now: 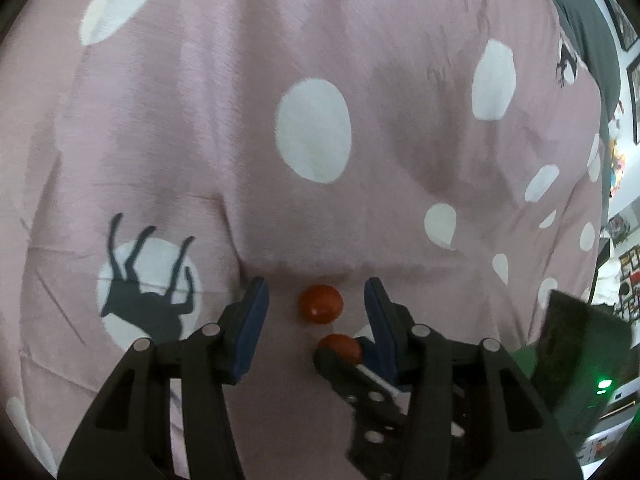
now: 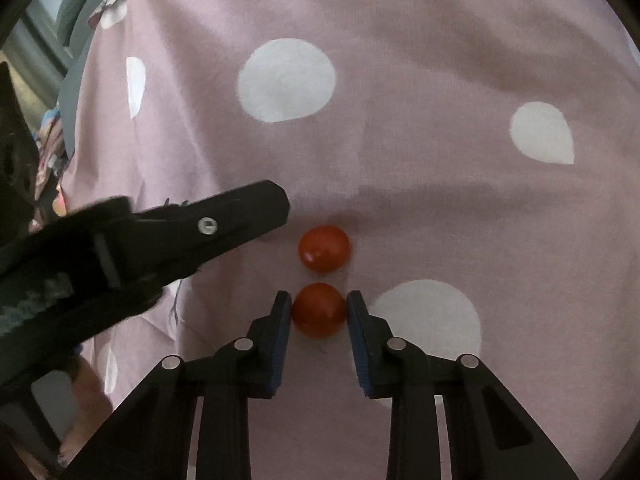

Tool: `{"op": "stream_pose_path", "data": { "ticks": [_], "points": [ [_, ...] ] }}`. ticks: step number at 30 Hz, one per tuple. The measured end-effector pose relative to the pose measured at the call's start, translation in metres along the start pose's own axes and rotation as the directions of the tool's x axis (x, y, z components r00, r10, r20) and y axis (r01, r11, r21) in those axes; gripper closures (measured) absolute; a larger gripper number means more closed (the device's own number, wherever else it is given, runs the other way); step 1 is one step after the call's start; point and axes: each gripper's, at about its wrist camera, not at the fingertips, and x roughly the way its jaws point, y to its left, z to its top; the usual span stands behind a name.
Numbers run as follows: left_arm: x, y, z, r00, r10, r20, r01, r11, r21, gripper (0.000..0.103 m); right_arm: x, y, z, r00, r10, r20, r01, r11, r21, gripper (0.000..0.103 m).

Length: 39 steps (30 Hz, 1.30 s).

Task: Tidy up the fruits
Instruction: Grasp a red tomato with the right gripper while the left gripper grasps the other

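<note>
Two red fruits lie on our pink spotted bedspread [image 2: 400,80]. Our right tool [image 2: 319,312] has its blue pads pressed on both sides of the near fruit [image 2: 319,311], gripping it where it rests on the cloth. Just beyond it lies the far fruit [image 2: 325,248], between the parted fingers of our left tool [image 1: 316,300], which stand clear of it.
</note>
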Motion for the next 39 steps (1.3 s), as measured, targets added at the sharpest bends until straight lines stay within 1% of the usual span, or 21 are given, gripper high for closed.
{"op": "stream_pose_path", "data": {
  "ticks": [3, 5, 7, 10, 12, 14, 15, 17, 19, 24, 26, 28, 31, 34, 37, 39],
  "points": [
    [0.01, -0.003, -0.002, 1.0, 0.015, -0.019, -0.014, 1.0, 0.019, 0.055, -0.015, -0.017, -0.001, 1.0, -0.006, 0.007, 0.006, 0.999, 0.032, 0.072],
    [0.018, -0.006, -0.003, 0.999, 0.019, -0.038, -0.018, 1.0, 0.023, 0.058, -0.028, -0.03, -0.002, 1.0, -0.022, 0.021, 0.02, 0.998, 0.063, 0.072],
    [0.023, -0.008, -0.004, 0.999, 0.017, -0.043, -0.016, 1.0, 0.026, 0.059, -0.046, -0.043, -0.008, 0.997, -0.059, 0.048, 0.055, 0.995, 0.087, 0.073],
    [0.031, -0.013, -0.007, 0.998, 0.026, -0.05, -0.024, 0.999, 0.044, 0.062, -0.069, -0.058, -0.017, 0.992, -0.092, 0.088, 0.082, 0.99, 0.112, 0.073],
    [0.036, -0.015, -0.008, 0.997, 0.059, -0.043, -0.056, 0.997, 0.052, 0.064, -0.086, -0.068, -0.026, 0.988, -0.103, 0.117, 0.087, 0.987, 0.134, 0.073],
    [0.039, -0.014, -0.009, 0.995, 0.095, -0.022, -0.094, 0.994, 0.057, 0.067, -0.095, -0.069, -0.03, 0.983, -0.116, 0.143, 0.095, 0.985, 0.146, 0.073],
    [0.038, -0.014, -0.009, 0.995, 0.102, -0.012, -0.101, 0.993, 0.054, 0.069, -0.1, -0.07, -0.033, 0.98, -0.123, 0.154, 0.1, 0.984, 0.148, 0.073],
    [0.038, -0.012, -0.009, 0.994, 0.108, -0.001, -0.108, 0.993, 0.045, 0.069, -0.107, -0.071, -0.034, 0.975, -0.139, 0.174, 0.112, 0.982, 0.154, 0.073],
    [0.037, -0.012, -0.01, 0.993, 0.118, 0.004, -0.119, 0.992, 0.046, 0.076, -0.115, -0.07, -0.037, 0.969, -0.149, 0.196, 0.119, 0.98, 0.158, 0.073],
    [0.037, -0.015, -0.013, 0.99, 0.141, 0.017, -0.142, 0.988, 0.059, 0.077, -0.125, -0.076, -0.039, 0.963, -0.144, 0.228, 0.106, 0.979, 0.174, 0.073],
    [0.036, -0.017, -0.015, 0.989, 0.148, 0.022, -0.149, 0.986, 0.068, 0.077, -0.122, -0.074, -0.04, 0.963, -0.143, 0.227, 0.104, 0.979, 0.176, 0.073],
    [0.043, -0.024, -0.018, 0.989, 0.146, 0.017, -0.147, 0.986, 0.074, 0.078, -0.121, -0.075, -0.04, 0.963, -0.142, 0.228, 0.101, 0.978, 0.184, 0.073],
    [0.041, -0.028, -0.021, 0.991, 0.135, 0.003, -0.135, 0.988, 0.074, 0.078, -0.124, -0.077, -0.041, 0.963, -0.142, 0.227, 0.099, 0.977, 0.19, 0.073],
    [0.031, -0.037, -0.026, 0.991, 0.132, 0.022, -0.134, 0.987, 0.094, 0.078, -0.13, -0.077, -0.043, 0.959, -0.147, 0.243, 0.102, 0.977, 0.189, 0.073],
    [0.015, -0.052, -0.034, 0.993, 0.108, 0.042, -0.112, 0.987, 0.118, 0.078, -0.139, -0.079, -0.048, 0.953, -0.149, 0.264, 0.097, 0.975, 0.199, 0.073],
    [0.002, -0.064, -0.041, 0.994, 0.092, 0.062, -0.099, 0.985, 0.138, 0.078, -0.149, -0.083, -0.053, 0.946, -0.165, 0.28, 0.108, 0.972, 0.209, 0.073]
  ]
}}
